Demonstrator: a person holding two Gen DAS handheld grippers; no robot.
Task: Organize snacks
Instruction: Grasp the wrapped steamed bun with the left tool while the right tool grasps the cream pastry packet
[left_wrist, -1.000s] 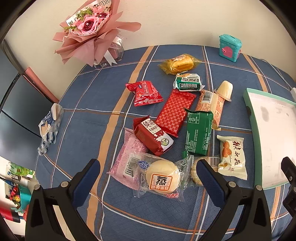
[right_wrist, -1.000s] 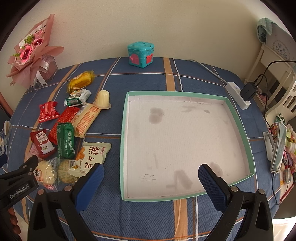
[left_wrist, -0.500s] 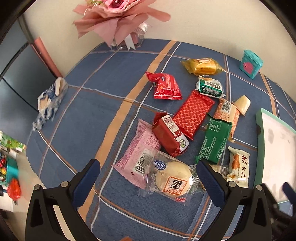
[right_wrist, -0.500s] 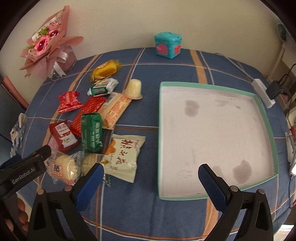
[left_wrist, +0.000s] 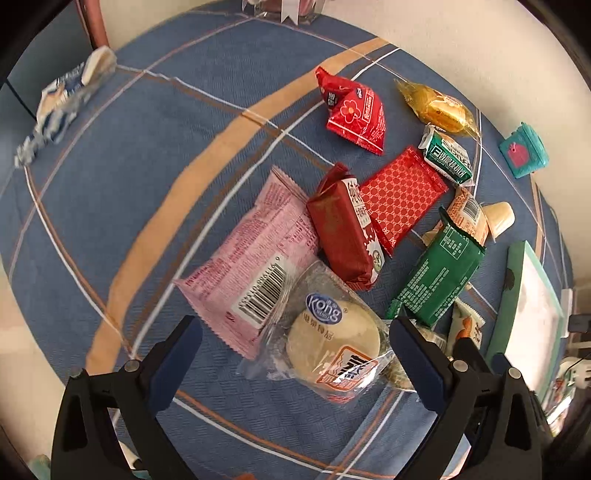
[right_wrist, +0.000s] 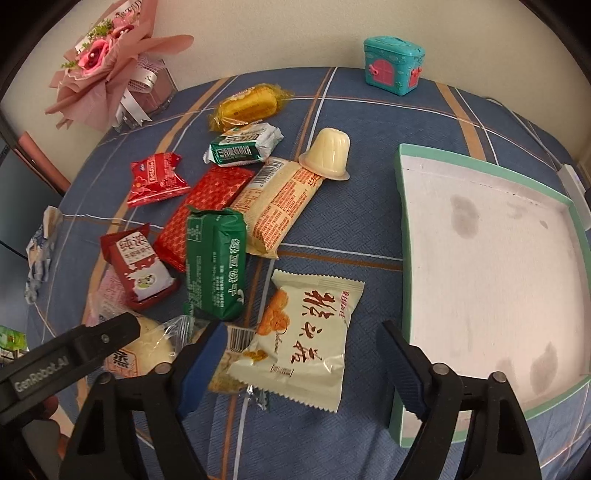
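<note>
Plaid tablecloth | left gripper fingers apart over bun packet | right gripper fingers closing around cream packet

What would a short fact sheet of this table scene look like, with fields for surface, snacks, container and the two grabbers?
Surface: blue plaid tablecloth
Snacks: about a dozen packets, loose, left of the tray
Container: green-rimmed tray, nothing in it
Left gripper: open, above the clear-wrapped bun, not gripping
Right gripper: closing, cream packet between its fingers, pads not yet touching
Extras: pink bouquet, teal toy box
</note>
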